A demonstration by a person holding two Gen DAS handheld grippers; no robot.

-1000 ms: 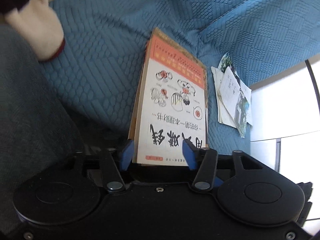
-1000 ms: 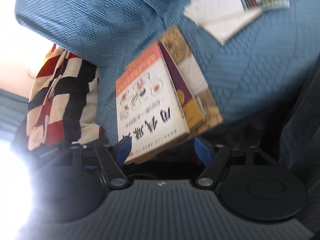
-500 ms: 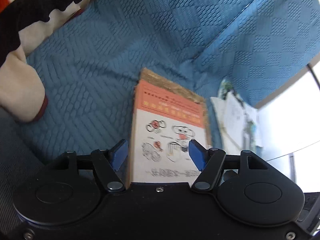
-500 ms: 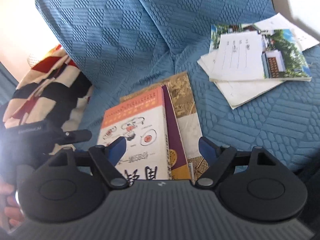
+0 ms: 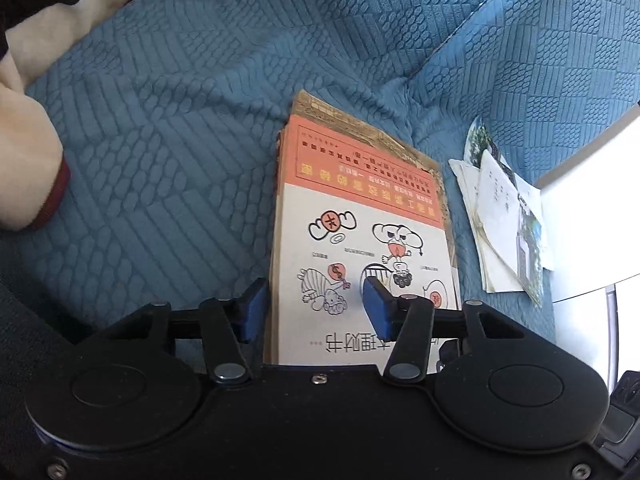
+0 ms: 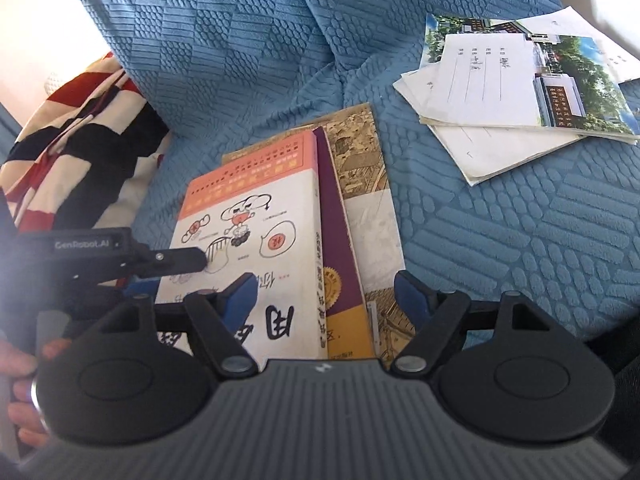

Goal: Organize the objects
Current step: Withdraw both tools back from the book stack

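Observation:
A stack of books lies on the blue quilted sofa cover [image 5: 180, 140]. The top book [image 5: 360, 240] [image 6: 248, 216] is white with an orange band and cartoons; a purple book [image 6: 340, 240] and a brown patterned one [image 6: 360, 152] show beneath it. My left gripper [image 5: 316, 308] [image 6: 172, 276] comes in from the left with its jaws closing on the stack's left edge, one finger lying on the top cover and the other at the stack's side. My right gripper [image 6: 326, 296] hangs over the stack's near end, jaws closing a little, pads not touching it.
A loose pile of papers and a photo brochure [image 6: 520, 80] [image 5: 504, 220] lies right of the books. A red, black and cream striped cloth [image 6: 80, 140] [image 5: 28, 160] sits to the left. A person's hand [image 6: 16, 380] grips the left tool.
The books stood tilted up off the sofa a second ago and now lie flat. Both grippers have sunk closer to them. The left jaws widened, then narrowed on the stack's edge.

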